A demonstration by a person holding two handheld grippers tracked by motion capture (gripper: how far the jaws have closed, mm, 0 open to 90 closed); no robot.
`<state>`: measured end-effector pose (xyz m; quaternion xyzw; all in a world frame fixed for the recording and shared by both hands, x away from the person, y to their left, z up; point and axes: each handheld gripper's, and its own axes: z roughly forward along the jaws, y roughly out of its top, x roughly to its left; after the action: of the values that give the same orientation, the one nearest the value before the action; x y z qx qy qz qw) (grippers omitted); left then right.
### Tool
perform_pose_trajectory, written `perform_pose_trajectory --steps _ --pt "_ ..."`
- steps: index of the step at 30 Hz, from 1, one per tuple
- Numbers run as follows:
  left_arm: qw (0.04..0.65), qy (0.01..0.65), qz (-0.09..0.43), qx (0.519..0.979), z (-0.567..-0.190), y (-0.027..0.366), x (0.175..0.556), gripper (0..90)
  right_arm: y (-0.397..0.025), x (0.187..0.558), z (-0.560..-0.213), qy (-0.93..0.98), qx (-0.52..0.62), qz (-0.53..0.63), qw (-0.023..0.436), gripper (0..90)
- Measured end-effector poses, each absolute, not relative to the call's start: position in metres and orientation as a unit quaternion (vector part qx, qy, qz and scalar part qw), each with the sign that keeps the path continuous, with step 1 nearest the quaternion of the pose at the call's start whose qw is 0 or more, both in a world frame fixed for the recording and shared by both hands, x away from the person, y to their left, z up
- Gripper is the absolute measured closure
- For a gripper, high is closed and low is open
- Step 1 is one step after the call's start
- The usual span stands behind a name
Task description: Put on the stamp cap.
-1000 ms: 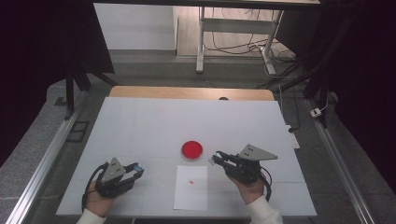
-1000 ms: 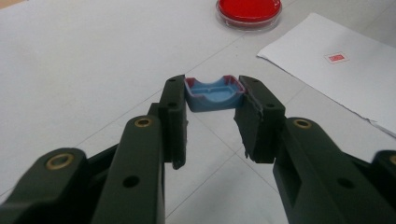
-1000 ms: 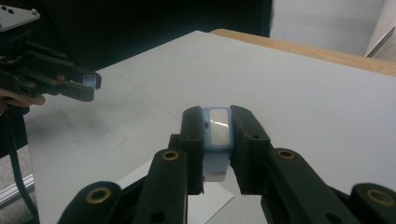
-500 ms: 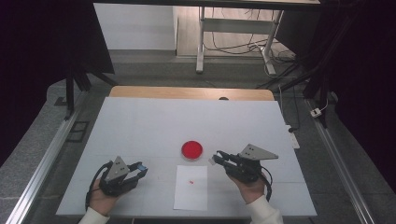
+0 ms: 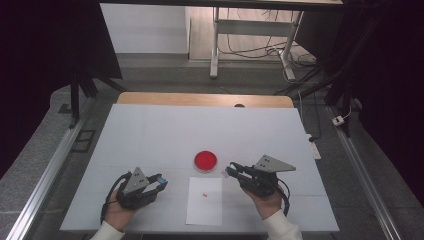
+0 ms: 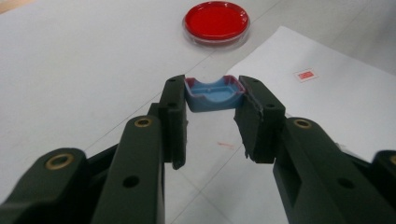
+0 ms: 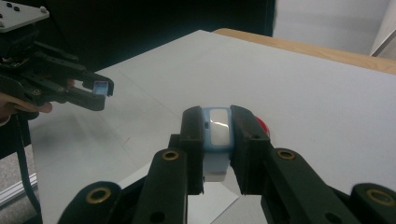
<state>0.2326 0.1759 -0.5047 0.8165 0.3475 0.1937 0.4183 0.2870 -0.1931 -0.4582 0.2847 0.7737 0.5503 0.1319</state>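
My left gripper (image 6: 213,84) is shut on a small blue cap-like piece (image 6: 211,99), held just above the table near the left edge of a white paper sheet (image 5: 204,205). A light blue and white block (image 7: 217,135) is clamped in my right gripper (image 7: 217,115), which hovers right of the sheet. In the high view the left gripper (image 5: 161,181) and right gripper (image 5: 230,170) point at each other across the sheet. A red round dish (image 5: 205,160) lies between them, a little farther back. The sheet carries a small red mark (image 5: 204,194).
The white tabletop (image 5: 200,130) stretches wide beyond the dish, with a wooden strip (image 5: 200,99) at its far edge. Metal rails (image 5: 45,175) run along both sides. Table legs and cables (image 5: 240,47) stand on the floor behind.
My left gripper has slid to the right, toward the paper, still holding the blue piece. The right gripper has barely moved.
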Motion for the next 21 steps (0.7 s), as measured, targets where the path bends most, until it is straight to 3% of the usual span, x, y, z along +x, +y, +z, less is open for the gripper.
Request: perform_pose_trajectory --steps 21 --pt "0.425 0.319 0.184 0.827 -0.491 0.138 0.247 64.1 -0.194 0.286 -0.456 0.772 0.286 0.552 0.135 75.9"
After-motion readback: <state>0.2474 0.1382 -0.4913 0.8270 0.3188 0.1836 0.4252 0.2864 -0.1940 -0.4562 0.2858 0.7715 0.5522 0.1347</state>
